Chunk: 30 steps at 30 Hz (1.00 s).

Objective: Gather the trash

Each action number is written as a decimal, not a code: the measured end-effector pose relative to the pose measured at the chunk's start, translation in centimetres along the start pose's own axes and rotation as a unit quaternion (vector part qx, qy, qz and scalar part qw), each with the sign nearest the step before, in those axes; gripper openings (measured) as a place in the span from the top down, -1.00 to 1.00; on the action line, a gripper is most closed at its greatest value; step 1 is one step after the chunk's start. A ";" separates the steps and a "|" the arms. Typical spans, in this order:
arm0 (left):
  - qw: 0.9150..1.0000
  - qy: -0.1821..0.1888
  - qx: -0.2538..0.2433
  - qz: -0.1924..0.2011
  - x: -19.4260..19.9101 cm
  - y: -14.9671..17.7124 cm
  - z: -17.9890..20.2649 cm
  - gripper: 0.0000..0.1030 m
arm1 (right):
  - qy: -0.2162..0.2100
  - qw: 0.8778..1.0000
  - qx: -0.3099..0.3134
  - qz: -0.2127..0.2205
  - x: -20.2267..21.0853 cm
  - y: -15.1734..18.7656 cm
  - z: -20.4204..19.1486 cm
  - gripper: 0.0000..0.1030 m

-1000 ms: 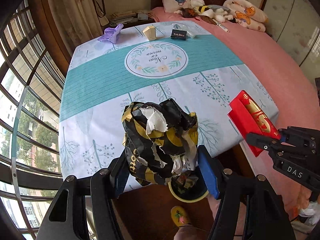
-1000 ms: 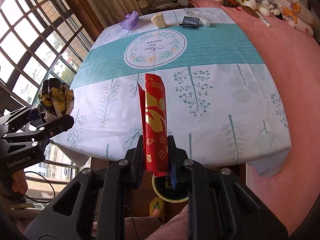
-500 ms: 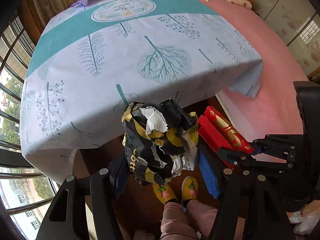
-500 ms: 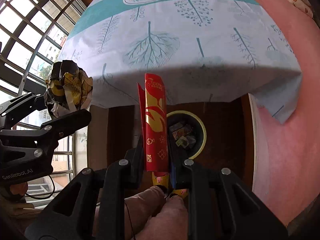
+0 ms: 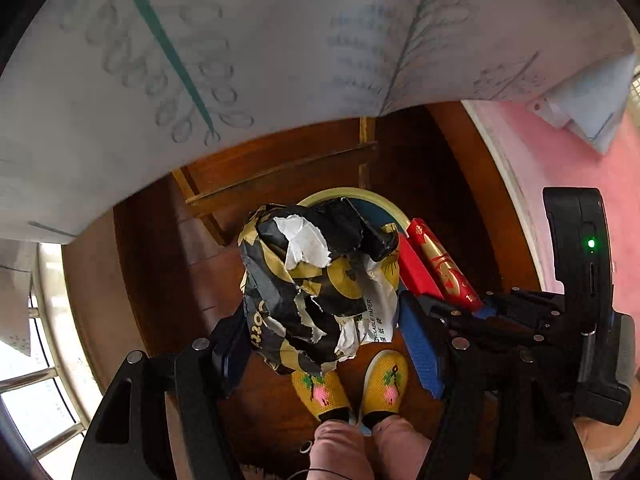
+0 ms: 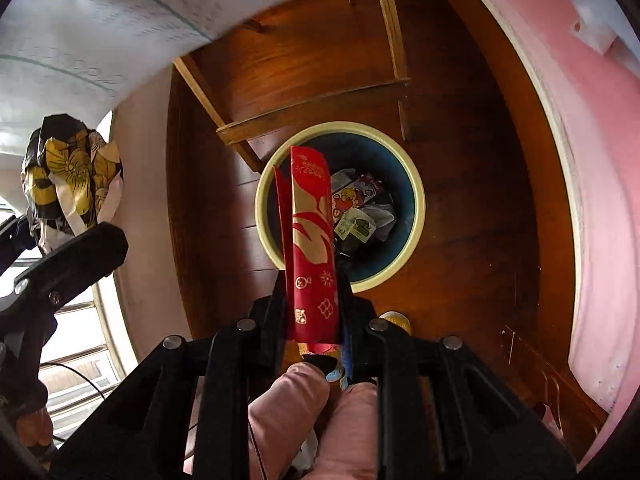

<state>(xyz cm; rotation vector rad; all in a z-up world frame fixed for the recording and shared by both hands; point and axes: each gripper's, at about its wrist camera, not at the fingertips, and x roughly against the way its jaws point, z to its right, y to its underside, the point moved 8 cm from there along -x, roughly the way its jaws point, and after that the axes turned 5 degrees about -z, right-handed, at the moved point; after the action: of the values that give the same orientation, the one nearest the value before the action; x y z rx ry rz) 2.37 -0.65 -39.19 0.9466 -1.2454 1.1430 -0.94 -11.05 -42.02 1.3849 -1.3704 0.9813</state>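
Two hand-held grippers point down at a dark wooden floor (image 6: pixel 472 184) beneath a table. In the left wrist view, the left hand-held gripper (image 5: pixel 320 344) has a crumpled black-and-gold paper wrapper (image 5: pixel 316 284) between its blue pads at frame centre; its jaws have just been opening a little, and the wrapper still sits up between them, touching the left pad. The wrapper hides most of a round bin with a pale yellow rim (image 6: pixel 416 184). In the right wrist view, the right hand-held gripper (image 6: pixel 314 304) is clamped tight on a folded red-and-gold envelope (image 6: pixel 310 232), which stands upright over the near left edge of the bin. Printed wrappers (image 6: pixel 356 208) lie inside the bin. At the lower centre, a person's yellow embroidered slippers (image 5: pixel 384 380) and pink trouser legs (image 6: pixel 288 412) stand just beside the bin. A white tablecloth with teal leaf prints (image 5: pixel 240 40) hangs across the top of both views, wooden table braces (image 6: pixel 312 104) below it. A pink bedspread (image 6: pixel 600 160) fills the right edge; window bars (image 5: pixel 48 380) show at the lower left.
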 end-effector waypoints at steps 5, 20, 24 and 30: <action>1.000 -0.008 0.001 -0.002 -5.1 -1.0 -0.3 -0.74 | 0.002 1.000 -0.006 0.011 -5.9 -2.2 1.9 0.52; 1.000 -0.024 -0.009 0.002 -6.5 -1.8 -1.8 -0.92 | -0.011 0.997 -0.063 0.033 -9.2 -4.2 5.9 -0.22; 1.000 -0.025 -0.005 0.006 -4.4 -1.6 -1.5 -0.92 | -0.009 0.997 -0.069 0.036 -7.8 -4.1 5.9 -0.27; 1.000 -0.024 0.004 0.017 0.6 -1.2 -1.1 -0.92 | -0.010 0.996 -0.074 0.049 -3.8 -3.6 5.1 -0.27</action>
<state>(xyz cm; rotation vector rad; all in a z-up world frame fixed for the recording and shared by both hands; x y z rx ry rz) 3.75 0.28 -38.61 0.9663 -1.2999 1.1584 2.08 -15.17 -47.31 1.2305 -1.5053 0.9125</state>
